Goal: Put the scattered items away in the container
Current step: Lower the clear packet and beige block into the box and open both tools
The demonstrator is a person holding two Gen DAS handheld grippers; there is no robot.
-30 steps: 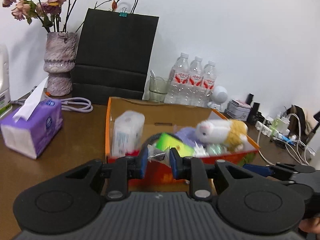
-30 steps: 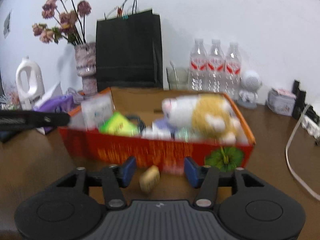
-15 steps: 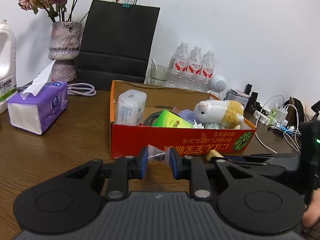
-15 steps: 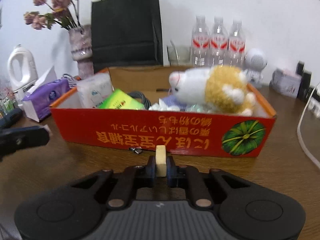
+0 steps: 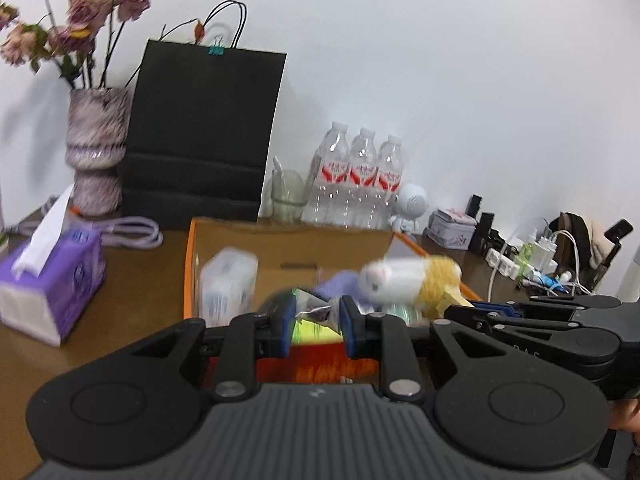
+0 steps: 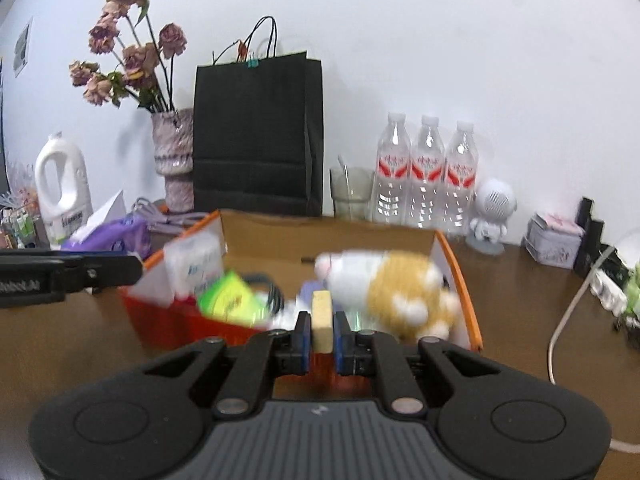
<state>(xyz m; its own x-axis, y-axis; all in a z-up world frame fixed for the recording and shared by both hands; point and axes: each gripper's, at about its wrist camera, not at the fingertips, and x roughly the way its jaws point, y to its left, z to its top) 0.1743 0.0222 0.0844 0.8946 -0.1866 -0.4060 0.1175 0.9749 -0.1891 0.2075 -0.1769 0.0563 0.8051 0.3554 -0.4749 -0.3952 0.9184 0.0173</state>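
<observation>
No text sharp enough to read

right jaws closed on tan block (image 6: 322, 321), both grippers lifted above box (image 6: 460, 280)

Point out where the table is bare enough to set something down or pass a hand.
Bare wood lies between the purple tissue pack and the orange cardboard box, and in the right wrist view between the box's right wall and the white cable. Crowded: the back wall row of black paper bag and water bottles, and the box's inside.
</observation>
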